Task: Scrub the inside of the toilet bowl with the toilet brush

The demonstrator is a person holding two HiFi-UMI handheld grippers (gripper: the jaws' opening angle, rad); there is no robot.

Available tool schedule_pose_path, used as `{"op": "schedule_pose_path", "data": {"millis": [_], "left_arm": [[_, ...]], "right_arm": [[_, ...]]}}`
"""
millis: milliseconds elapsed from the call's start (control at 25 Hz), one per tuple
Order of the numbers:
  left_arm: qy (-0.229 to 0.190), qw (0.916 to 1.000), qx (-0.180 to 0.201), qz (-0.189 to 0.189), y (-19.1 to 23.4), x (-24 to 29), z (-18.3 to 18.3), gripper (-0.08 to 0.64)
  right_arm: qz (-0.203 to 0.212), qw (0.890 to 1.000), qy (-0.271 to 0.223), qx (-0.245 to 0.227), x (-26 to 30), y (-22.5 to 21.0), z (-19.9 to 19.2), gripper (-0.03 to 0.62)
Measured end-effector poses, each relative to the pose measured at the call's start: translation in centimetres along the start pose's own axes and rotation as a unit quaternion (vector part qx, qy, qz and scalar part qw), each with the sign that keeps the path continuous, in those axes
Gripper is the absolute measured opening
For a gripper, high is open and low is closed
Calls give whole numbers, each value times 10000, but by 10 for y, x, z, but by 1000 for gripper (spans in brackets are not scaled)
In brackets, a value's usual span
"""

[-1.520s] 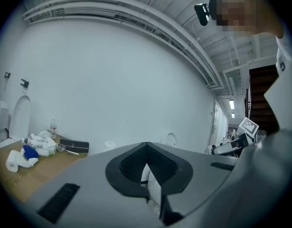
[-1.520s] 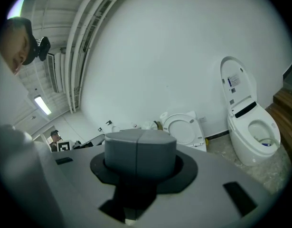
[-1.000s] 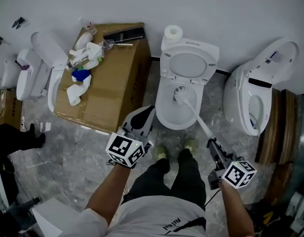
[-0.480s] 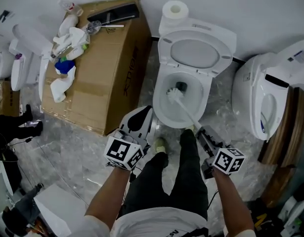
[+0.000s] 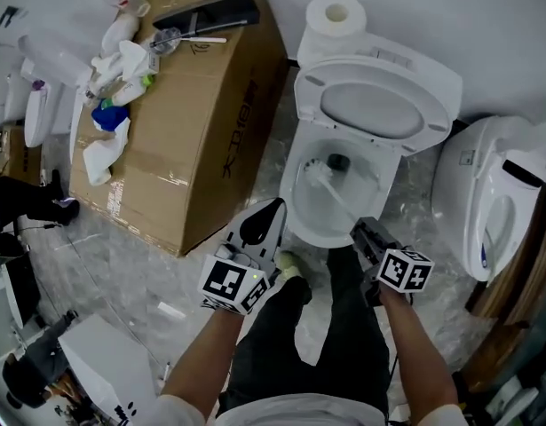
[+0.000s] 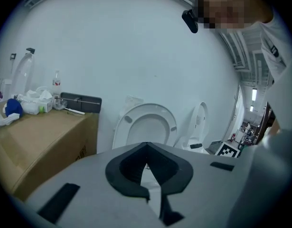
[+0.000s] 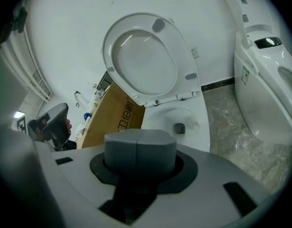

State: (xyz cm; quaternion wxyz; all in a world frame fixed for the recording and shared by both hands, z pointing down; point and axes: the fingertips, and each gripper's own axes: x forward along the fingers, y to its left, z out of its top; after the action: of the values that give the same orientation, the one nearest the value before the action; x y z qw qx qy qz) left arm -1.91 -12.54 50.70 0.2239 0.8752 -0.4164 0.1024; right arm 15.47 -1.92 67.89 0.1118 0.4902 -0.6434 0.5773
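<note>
Right tool (image 5: 361,229) clamped on the near end of the toilet brush (image 5: 336,201). Bristle head sits inside the toilet bowl (image 5: 295,218), near its left wall. I judge it light, stiff, maybe wet-slick, so I'd grip high and firm. Left tool (image 5: 268,213) closed, empty.

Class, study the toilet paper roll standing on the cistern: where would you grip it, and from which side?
Grip the toilet paper roll across its curved outer wall, coming down from above. It stands on end on the cistern, core hole up, and the raised lid stands just in front.
</note>
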Motion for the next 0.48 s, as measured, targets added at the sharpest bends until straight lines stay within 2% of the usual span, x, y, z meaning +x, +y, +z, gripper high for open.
{"op": "schedule_pose_path", "data": {"millis": [240,480], "left_arm": [[69,9999,-78,-61,19,4,-42,8],[15,9998,-189,-61,35,-8,-66,8]], "right_arm": [[-145,9997,32,168,56,-23,-20,156],[-114,9986,91,504,85,-20,-37,156]]}}
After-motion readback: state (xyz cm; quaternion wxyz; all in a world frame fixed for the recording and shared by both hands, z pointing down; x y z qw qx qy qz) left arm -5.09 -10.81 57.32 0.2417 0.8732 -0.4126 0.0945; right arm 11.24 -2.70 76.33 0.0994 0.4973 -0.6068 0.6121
